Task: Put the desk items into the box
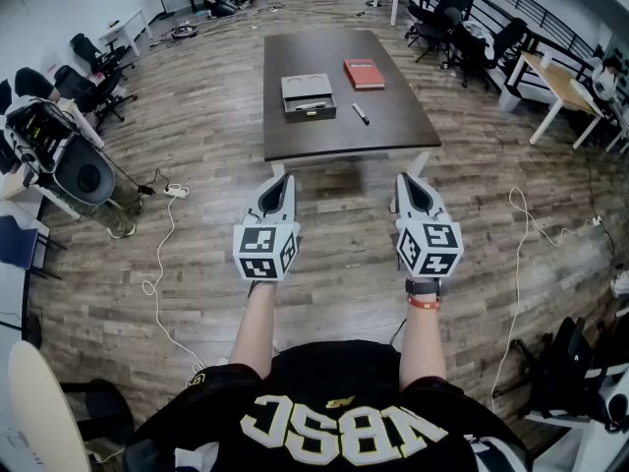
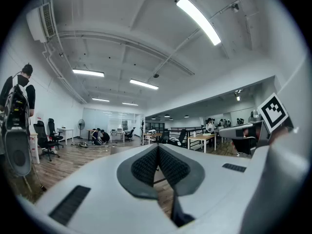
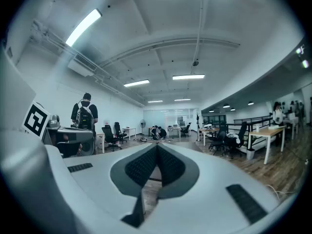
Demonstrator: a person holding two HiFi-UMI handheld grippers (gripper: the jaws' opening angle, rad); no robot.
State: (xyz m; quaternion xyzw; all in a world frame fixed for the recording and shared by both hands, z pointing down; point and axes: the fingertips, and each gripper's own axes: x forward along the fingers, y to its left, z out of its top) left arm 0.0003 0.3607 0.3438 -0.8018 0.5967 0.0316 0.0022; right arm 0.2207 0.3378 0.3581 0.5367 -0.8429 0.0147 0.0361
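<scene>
The dark bench [image 1: 393,131] stands far ahead across the wooden floor [image 1: 197,146]. On it the grey box [image 1: 308,97] lies at the left, a red book [image 1: 365,73] at the far right and a black pen [image 1: 361,114] nearer. The left hand-held gripper [image 1: 280,179] and right hand-held gripper [image 1: 413,181] point level, jaws together, empty. Step close before opening either.

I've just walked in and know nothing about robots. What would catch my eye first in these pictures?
Low in the head view, a person holds out the left gripper and the right gripper side by side, jaws together and empty, each bearing a black-and-white marker cube. Ahead on the plank floor stands a dark table with a grey box, a red book and a black pen.
</scene>
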